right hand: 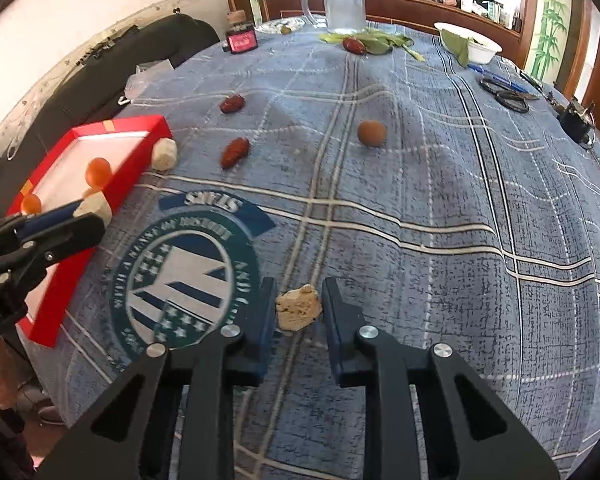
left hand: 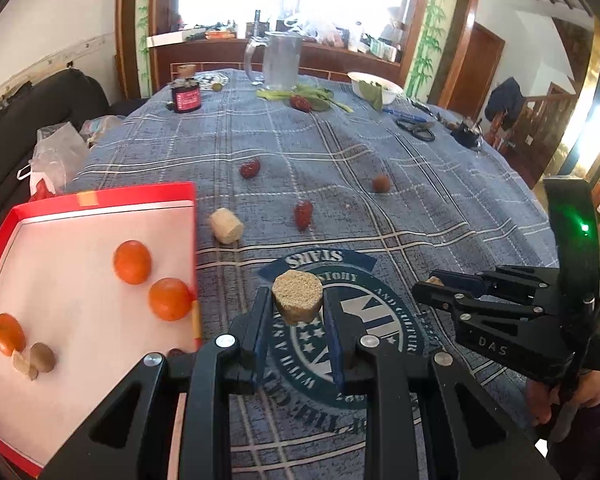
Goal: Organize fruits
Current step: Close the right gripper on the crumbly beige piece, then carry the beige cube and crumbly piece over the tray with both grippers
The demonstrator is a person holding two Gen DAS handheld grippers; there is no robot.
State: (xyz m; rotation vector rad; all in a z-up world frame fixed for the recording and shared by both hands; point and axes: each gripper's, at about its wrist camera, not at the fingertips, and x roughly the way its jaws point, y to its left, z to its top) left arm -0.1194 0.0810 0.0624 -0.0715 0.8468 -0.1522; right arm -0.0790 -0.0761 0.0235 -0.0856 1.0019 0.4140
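Left wrist view, from the left edge inward: the red tray (left hand: 100,200) sits at the table's near-left corner and already holds three oranges (left hand: 132,262) and two small brownish pieces (left hand: 34,358) near its front. Just beyond its right wall lies a pale cylinder (left hand: 226,226) on the blue checked cloth (left hand: 340,160), then two red dates (left hand: 303,214) and a round brown fruit (left hand: 381,183) farther out. The left gripper (left hand: 298,316) has its jaws clenched on a grainy cylinder piece (left hand: 298,298), which stands upright between the pads, its flat top showing, above the printed emblem and just right of the tray wall.

The step in hand looks like carrying this piece into the tray. To do it well, I would lift it clear of the red wall, move left over a bare white patch away from the oranges so nothing rolls, lower it close, and only then release.

Farther right, the right gripper (right hand: 298,308) has its jaws around a ragged pale chunk (right hand: 299,307). The chunk lies centred between the pads, touching or nearly touching both, so the hold looks light; whether it rests on the cloth I cannot tell.
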